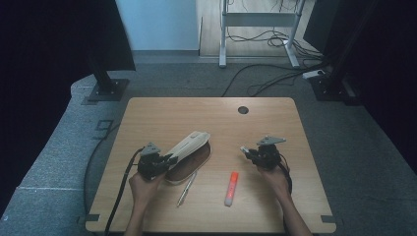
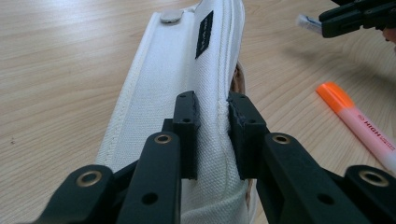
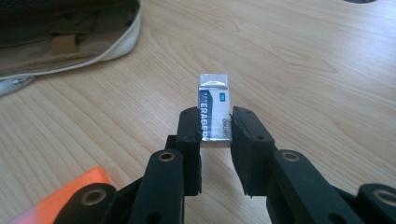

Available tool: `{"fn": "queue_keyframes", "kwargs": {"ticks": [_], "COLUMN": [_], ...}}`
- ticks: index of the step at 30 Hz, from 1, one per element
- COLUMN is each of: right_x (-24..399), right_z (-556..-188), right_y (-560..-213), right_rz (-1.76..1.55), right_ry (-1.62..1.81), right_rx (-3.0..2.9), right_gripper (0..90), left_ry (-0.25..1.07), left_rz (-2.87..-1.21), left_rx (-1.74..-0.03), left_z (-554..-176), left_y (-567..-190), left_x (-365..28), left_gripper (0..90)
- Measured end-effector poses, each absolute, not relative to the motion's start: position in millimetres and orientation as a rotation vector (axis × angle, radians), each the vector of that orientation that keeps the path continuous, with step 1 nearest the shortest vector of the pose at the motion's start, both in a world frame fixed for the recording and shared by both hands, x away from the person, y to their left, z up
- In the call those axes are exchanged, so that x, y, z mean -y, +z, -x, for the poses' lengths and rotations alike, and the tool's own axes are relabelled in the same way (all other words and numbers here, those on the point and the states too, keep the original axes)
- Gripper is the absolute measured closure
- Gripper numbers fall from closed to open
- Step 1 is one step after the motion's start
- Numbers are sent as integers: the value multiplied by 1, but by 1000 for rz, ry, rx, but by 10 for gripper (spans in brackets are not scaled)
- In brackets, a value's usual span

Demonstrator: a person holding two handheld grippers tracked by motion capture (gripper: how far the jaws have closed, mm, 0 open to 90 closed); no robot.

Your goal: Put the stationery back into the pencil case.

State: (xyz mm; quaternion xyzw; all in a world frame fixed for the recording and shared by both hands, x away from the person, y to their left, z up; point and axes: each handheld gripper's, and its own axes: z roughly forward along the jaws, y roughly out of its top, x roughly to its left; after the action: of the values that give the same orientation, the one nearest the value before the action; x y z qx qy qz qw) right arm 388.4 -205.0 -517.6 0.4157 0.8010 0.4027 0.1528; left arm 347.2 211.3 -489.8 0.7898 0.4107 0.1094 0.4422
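High view: left tongs pinch the raised flap of a white pencil case, tilting it up and back so the dark interior lies open toward the middle of the tabletop. Likely purpose: keep the mouth clear so items can go in with one hand

Left gripper view: both pads clamped on the flap's fabric edge beside the zip, flap running away from the camera; grip looks firm, cloth bunched between the jaws

Right gripper view: right tongs pinch an eraser by its long sides, the sleeved end sticking out ahead of the jaws. Eraser is off the tabletop, held level, with the open case well apart at upper left. Holding it by the rear end leaves the front free to enter the opening first

High view again: right tongs with the eraser sit right of the case, gap between them. An orange highlighter and a pen lie loose near the front edge, pen just beside the case, presumably waiting their turn

Judgement: eraser is on its way to the case, not yet over it
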Motion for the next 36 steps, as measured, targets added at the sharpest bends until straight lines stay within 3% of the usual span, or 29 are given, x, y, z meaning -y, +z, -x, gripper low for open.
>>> {"fn": "queue_keyframes", "kwargs": {"ticks": [36], "right_x": [113], "right_z": [-387], "right_y": [-523], "right_rz": [-982], "right_ry": [1171], "right_rx": [-2465], "right_gripper": [719], "left_ry": [245], "left_rz": [-1958], "left_rx": [-984], "left_z": [-346], "left_y": [-490], "left_x": [-202], "left_gripper": [751]}}
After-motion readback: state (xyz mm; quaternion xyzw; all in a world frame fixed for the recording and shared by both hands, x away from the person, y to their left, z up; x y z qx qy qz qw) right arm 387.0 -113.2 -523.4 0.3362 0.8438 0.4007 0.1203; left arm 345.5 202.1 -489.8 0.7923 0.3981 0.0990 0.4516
